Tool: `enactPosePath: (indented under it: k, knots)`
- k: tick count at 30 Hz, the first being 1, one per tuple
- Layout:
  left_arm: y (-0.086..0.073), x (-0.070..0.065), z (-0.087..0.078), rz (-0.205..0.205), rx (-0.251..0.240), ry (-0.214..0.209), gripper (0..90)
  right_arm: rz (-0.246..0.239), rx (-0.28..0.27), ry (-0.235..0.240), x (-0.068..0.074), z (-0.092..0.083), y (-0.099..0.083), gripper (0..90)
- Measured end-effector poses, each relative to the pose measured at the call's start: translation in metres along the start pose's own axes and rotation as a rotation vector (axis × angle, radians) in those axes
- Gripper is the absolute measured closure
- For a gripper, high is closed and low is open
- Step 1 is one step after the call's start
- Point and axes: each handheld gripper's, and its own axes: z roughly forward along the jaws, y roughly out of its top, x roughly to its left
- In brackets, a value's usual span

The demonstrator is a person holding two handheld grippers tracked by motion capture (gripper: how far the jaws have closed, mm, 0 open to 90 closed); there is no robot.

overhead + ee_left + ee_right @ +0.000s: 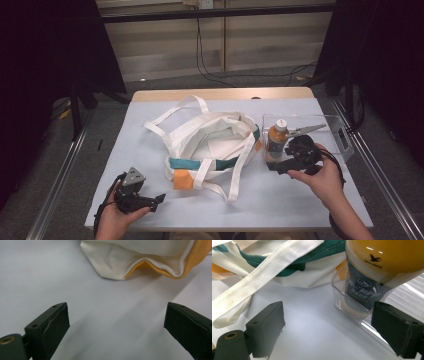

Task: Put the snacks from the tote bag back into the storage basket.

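The bottle (276, 141) stands upright in the near-left corner of a clear plastic tray (334, 121), just right of the tote bag, and I take it to be the thing my right hand is after.

Going left to right: my left gripper (150, 200) rests low at the near-left of the table (150, 120), its jaws spread wide with nothing between them. In the left gripper view only bare tabletop lies ahead, with the bag's cream and orange corner (140, 266) farther off. I judge it is parked there to stay out of the way, with plenty of open table around it.

The tote bag (210, 145) lies slumped in the middle, mouth gaping upward and straps (232, 182) trailing toward the near edge, so it looks ready to take something in.

My right gripper (274, 167) sits just short of the bottle, jaws well apart and gripping nothing. In the right gripper view the bottle (382, 272) is ahead and to the right, with the tray's wall (348, 306) in front of it. That wall and the bag's fabric crowding the tray's left side leave little room, so I'd expect to come in above the rim.
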Motion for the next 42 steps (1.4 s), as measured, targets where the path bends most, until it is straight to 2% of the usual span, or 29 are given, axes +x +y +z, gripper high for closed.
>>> enactPosePath:
  k: [16,24,28,39,42]
  knots:
    - [0.000,0.001,-0.001,0.005,0.007,0.001,5.8,-0.047,-0.019,0.018,0.006,0.005,-0.005,11.4]
    - [0.001,0.000,0.000,0.006,0.005,0.001,5.8,-0.054,-0.004,0.021,0.006,0.009,-0.010,11.4]
    - [0.001,-0.001,0.000,0.011,0.005,-0.003,5.8,-0.070,-0.023,0.032,0.005,0.010,-0.013,11.5]
    - [0.000,-0.001,-0.002,0.012,0.006,-0.004,5.8,-0.119,-0.004,0.045,0.009,0.014,-0.020,11.5]
    - [0.000,-0.001,-0.002,0.008,0.003,-0.002,5.8,-0.119,-0.005,0.056,0.009,0.014,-0.020,11.5]
